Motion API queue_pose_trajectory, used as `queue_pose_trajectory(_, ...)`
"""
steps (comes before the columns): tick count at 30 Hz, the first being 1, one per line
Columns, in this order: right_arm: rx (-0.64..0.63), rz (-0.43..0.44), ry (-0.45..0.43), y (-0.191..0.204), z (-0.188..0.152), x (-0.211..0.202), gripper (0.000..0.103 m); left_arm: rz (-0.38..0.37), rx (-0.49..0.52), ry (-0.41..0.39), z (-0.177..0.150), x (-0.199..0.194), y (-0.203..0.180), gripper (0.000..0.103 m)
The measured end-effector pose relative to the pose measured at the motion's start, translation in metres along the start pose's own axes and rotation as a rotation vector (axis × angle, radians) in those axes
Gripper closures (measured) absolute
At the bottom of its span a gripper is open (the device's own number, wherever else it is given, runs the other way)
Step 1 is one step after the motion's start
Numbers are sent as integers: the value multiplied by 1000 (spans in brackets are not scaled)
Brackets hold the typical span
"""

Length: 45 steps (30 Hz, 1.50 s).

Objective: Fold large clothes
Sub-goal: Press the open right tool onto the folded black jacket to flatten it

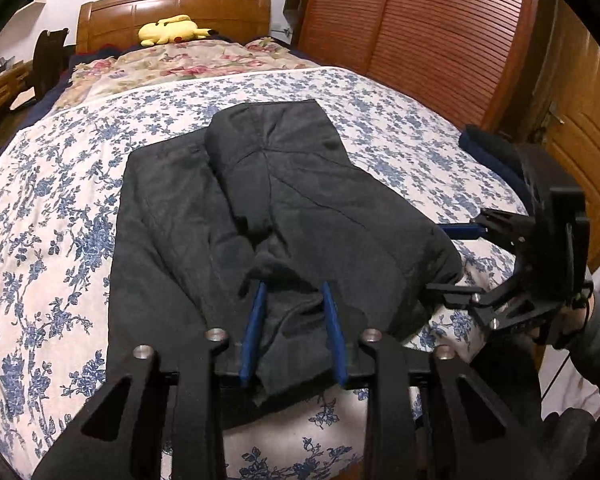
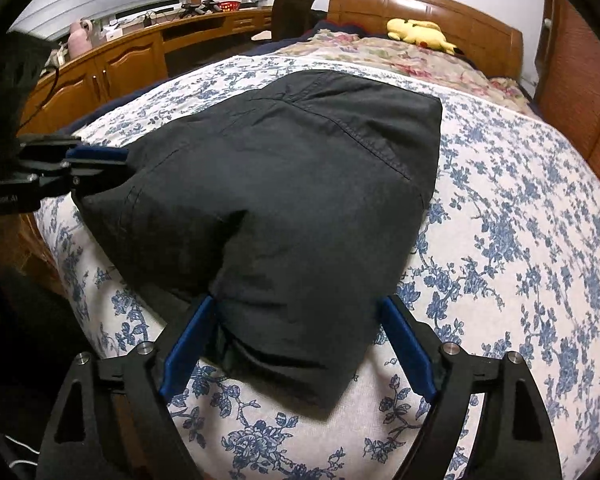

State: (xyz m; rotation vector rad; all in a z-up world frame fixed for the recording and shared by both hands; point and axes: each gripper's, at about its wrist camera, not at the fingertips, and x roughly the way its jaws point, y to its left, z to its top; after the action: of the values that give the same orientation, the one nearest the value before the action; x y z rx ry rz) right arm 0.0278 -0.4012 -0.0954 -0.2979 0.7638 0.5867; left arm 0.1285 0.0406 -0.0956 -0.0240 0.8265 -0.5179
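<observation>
When I look out from my left gripper (image 1: 294, 284), I see its two blue fingers (image 1: 256, 328) with a bunched-up bit of the black jacket (image 1: 284, 200) sitting between them. They look closed in on that bit of cloth, so I think I am holding it there to keep that end from sliding. The jacket lies on the bed (image 1: 40, 240), on the sheet with blue flowers, and it is already folded over into a thick, puffy pile. My right gripper (image 1: 452, 258) shows off to the side, with one blue finger touching the jacket's edge. A yellow plush toy (image 1: 172, 30) rests far away by the wooden headboard (image 1: 176, 4), well apart from my work. From my right gripper (image 2: 296, 300), the view shows the blue fingers (image 2: 188, 340) spread wide, one on each side of the fat near corner of the jacket (image 2: 300, 180). They are not squeezing it yet, I think, because the fold is thick and needs a wide mouth to fit around it. My left gripper (image 2: 96, 168) is at the jacket's far left end, pressed up against the cloth. I hold both ends, I believe, so the big pile can be lifted or turned as one piece.
</observation>
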Motion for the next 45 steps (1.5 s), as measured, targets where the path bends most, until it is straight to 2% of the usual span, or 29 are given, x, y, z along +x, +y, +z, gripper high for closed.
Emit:
queue_pose_trajectory(4,-11,-17,-18,-1,3,-6,17,14,16,-10,-5,-6,-1,99)
queue_pose_trajectory(8,2,-23,-61,-3,9,-17,17,62,48,-42,-4,-17,-4,101)
queue_pose_trajectory(13,24,-22,-109,-6,17,-32,17,101,29,-108,-1,-38,9,102)
queue_pose_trajectory(17,15,-22,-130,-7,23,-39,17,178,21,-134,-2,-55,27,102)
queue_pose_trajectory(21,-4,16,-133,0,26,-36,17,238,8,-124,-6,-68,54,102)
queue_pose_trajectory(24,-20,49,-139,4,31,-26,18,240,-7,-91,-14,-68,67,102)
queue_pose_trajectory(27,2,104,-146,7,37,-16,27,242,-8,-70,-20,-63,66,102)
queue_pose_trajectory(30,9,146,-120,7,41,1,46,261,4,-64,-24,-62,59,102)
queue_pose_trajectory(35,-34,126,-45,8,33,27,46,276,-18,-57,-34,-64,52,102)
queue_pose_trajectory(38,-27,137,-49,2,31,29,45,302,-28,-57,-38,-67,50,102)
queue_pose_trajectory(44,-36,138,-63,3,29,29,45,292,-50,1,-44,-70,49,101)
queue_pose_trajectory(45,-38,139,-65,8,29,29,45,281,-53,5,-46,-72,49,96)
